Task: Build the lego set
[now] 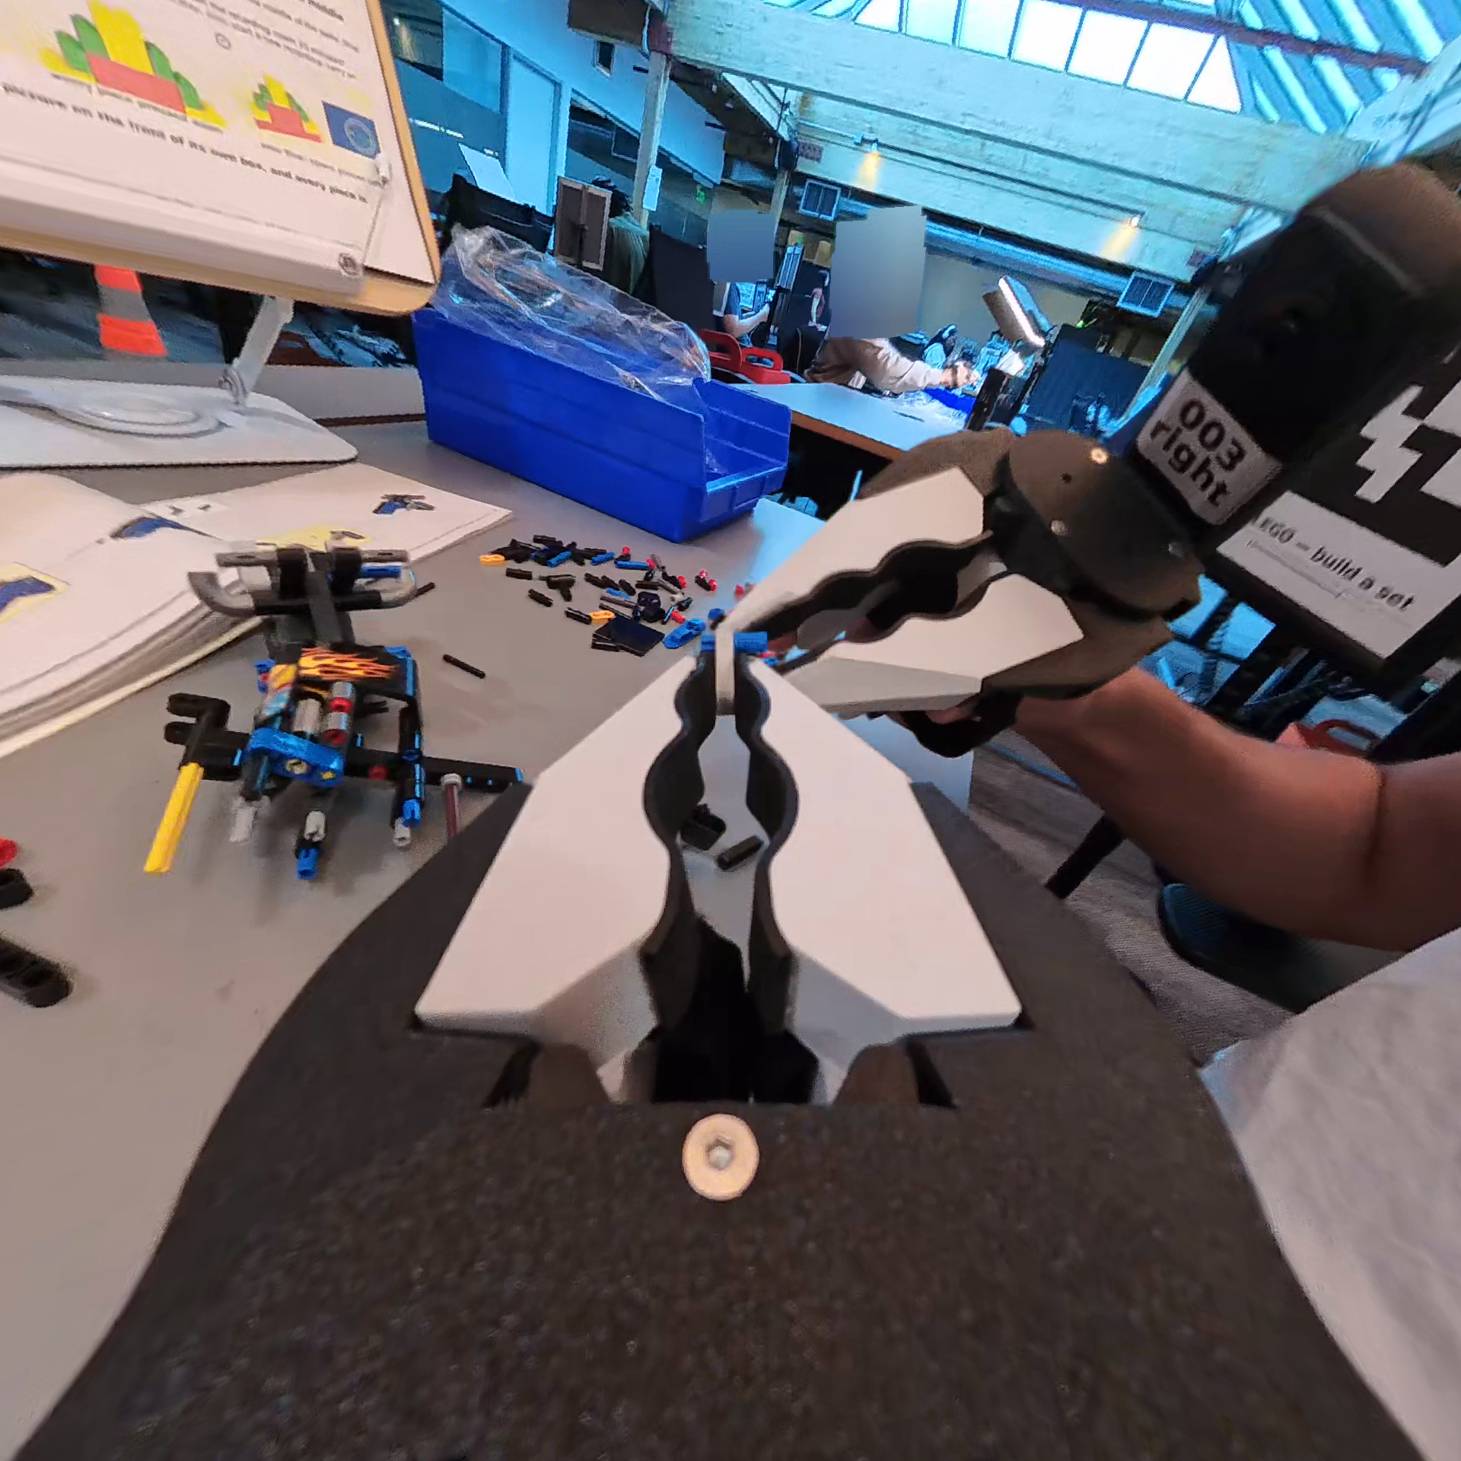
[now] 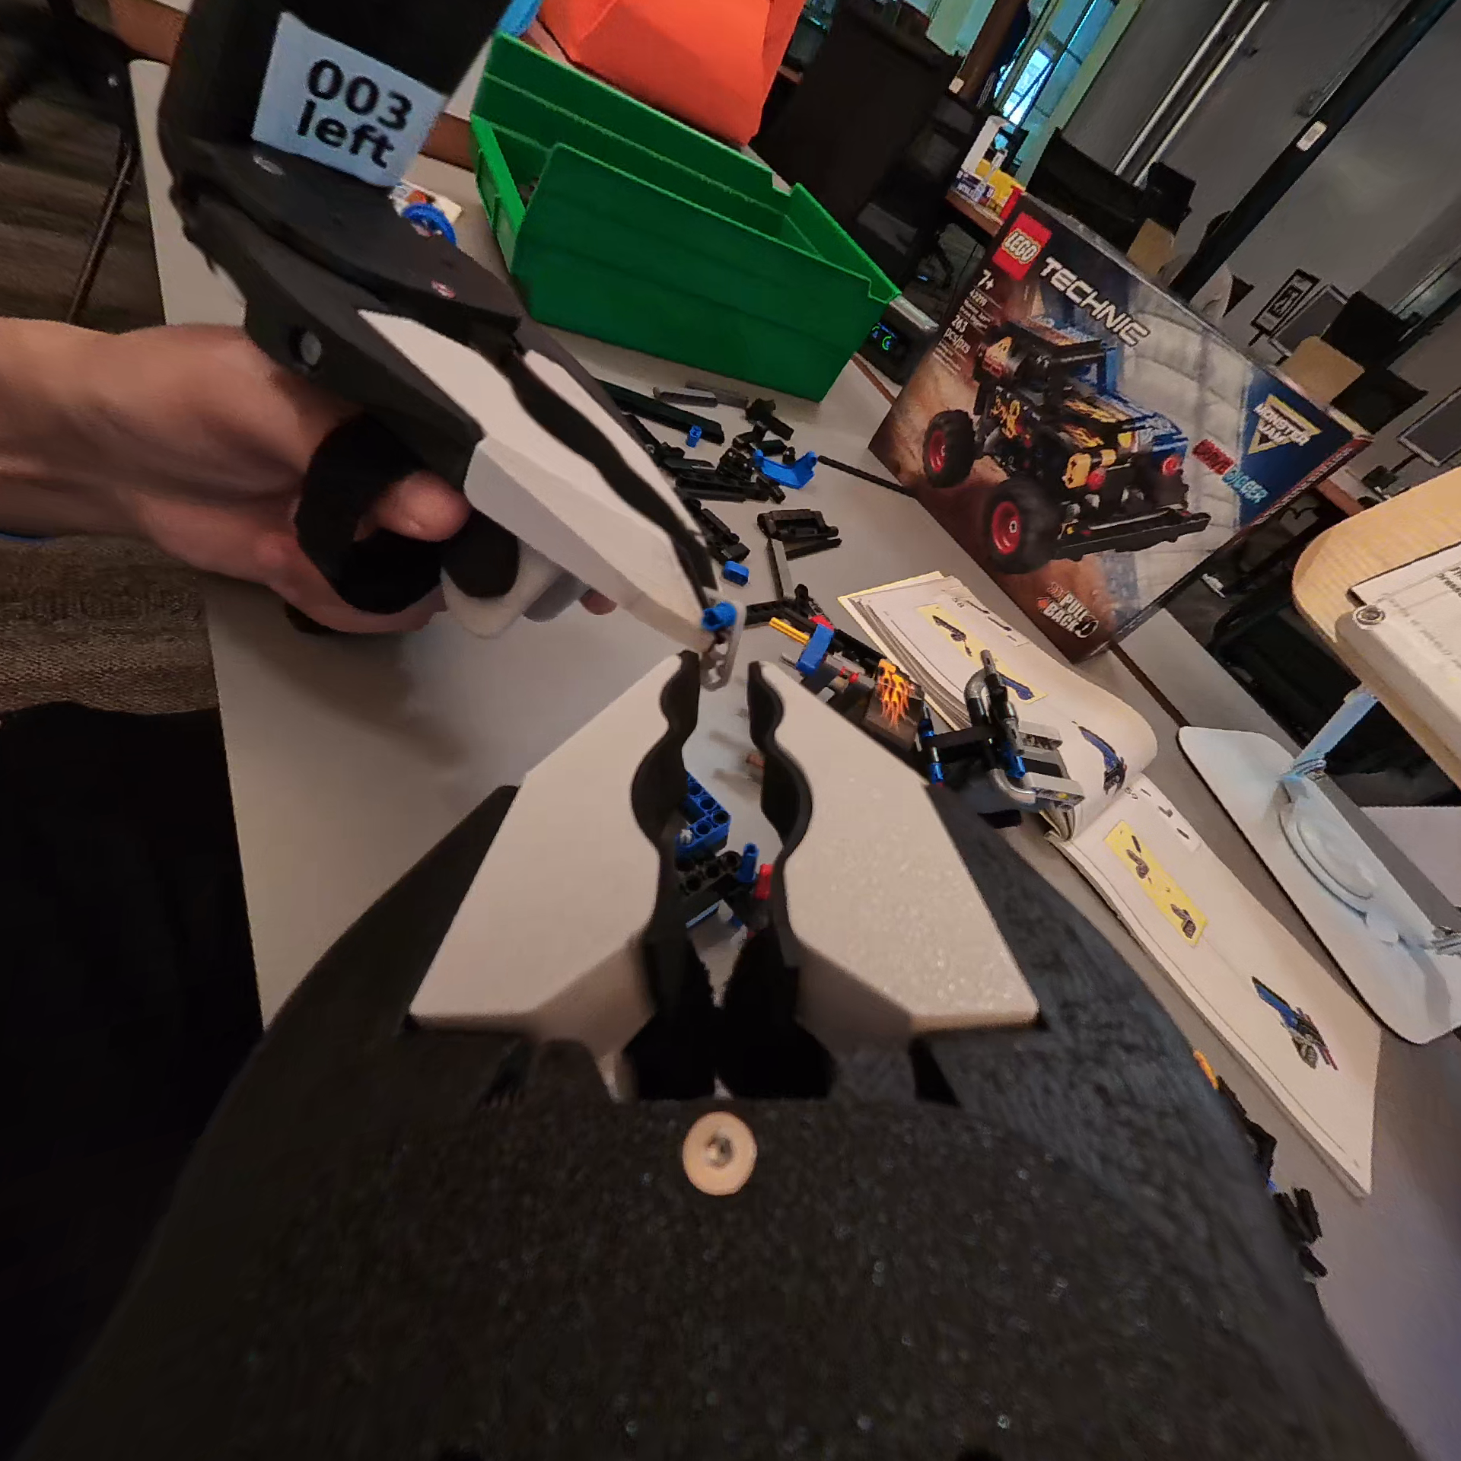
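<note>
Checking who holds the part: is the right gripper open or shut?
Open: right gripper fingertips stand apart beside the grey beam, which the left gripper pinches.

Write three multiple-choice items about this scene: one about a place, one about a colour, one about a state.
1. Where is the partly built model?
A. In the green bin
B. On the table, by the open booklet
C. On top of the box

2. What colour is the pin on the grey beam that the left gripper holds?
A. Blue
B. Red
C. Yellow

3. How do the right gripper's jaws stand?
A. Shut on the beam
B. Shut on nothing
C. Open

Answers:
1 B: the model sits on the table, its front end at the booklet.
2 A: the pin on the grey beam, pinched by the left gripper, is blue.
3 C: the right gripper shows a clear gap between its tips.
</note>
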The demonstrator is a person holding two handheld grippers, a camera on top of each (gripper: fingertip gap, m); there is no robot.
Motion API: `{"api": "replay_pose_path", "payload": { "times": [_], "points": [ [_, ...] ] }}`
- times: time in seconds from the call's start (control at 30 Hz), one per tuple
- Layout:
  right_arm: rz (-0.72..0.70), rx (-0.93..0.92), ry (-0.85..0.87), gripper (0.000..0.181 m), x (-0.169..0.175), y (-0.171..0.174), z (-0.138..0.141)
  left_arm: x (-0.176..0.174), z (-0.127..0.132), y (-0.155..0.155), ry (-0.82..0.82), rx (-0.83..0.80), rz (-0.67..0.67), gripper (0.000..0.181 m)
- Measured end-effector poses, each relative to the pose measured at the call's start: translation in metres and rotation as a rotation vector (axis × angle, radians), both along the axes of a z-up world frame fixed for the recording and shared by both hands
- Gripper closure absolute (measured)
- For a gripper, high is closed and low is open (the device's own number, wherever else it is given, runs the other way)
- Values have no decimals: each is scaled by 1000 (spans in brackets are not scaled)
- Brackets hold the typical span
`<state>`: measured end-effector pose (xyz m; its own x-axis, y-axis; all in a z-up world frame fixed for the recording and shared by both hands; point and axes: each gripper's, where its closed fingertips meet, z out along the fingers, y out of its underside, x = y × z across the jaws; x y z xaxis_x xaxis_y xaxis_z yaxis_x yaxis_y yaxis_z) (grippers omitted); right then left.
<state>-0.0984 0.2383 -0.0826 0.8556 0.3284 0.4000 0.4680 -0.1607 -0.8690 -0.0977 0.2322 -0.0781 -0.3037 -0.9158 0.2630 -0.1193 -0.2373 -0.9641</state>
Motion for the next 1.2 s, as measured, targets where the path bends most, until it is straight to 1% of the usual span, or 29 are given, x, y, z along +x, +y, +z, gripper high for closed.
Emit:
{"api": "replay_pose_path", "payload": {
  "times": [0.07,0.2,0.3,0.37,0.43,0.47,0.57,0.63,0.67,0.73,0.77,0.83,0.87,0.93,1.0,1.03,1.1,1.13,1.2],
  "points": [
    [-15,-10,-28,169,0,1,-4,1,-1,-2,11,-24,-10,179],
    [-25,8,-22,171,1,3,-1,3,1,-1,13,-37,10,179],
    [-15,1,30,173,3,5,0,6,4,2,16,-39,3,179],
    [31,2,135,174,4,8,3,7,8,6,13,-18,6,176],
    [45,-17,256,174,14,14,3,6,15,10,-7,17,8,169],
    [75,-13,322,175,19,16,6,5,19,13,-15,39,10,168],
    [163,-47,617,175,40,25,21,5,30,24,-30,150,26,168],
    [256,-85,774,175,55,30,34,9,36,32,-31,251,32,167],
    [353,-116,859,175,58,30,43,13,39,36,-31,304,37,167],
    [652,-231,1031,175,57,16,63,23,43,40,-31,408,24,166],
    [752,-272,1088,175,64,14,70,29,44,42,-32,448,22,166],
    [877,-322,1189,175,83,17,78,41,48,43,-51,500,-4,165],
    [917,-353,1221,175,90,20,78,46,49,44,-63,513,-12,165],
    [921,-339,1247,175,103,30,73,57,45,49,-67,505,-20,165],
    [939,-339,1277,175,109,32,70,60,39,51,-78,456,-33,165],
    [931,-328,1263,175,109,32,69,60,35,53,-87,434,-33,165],
    [971,-352,1232,175,103,19,71,58,24,60,-92,423,-9,165],
    [953,-360,1184,175,100,16,67,55,19,64,-85,440,9,165],
    [847,-310,1117,175,100,23,57,53,15,76,-104,472,74,168]
  ]
}}
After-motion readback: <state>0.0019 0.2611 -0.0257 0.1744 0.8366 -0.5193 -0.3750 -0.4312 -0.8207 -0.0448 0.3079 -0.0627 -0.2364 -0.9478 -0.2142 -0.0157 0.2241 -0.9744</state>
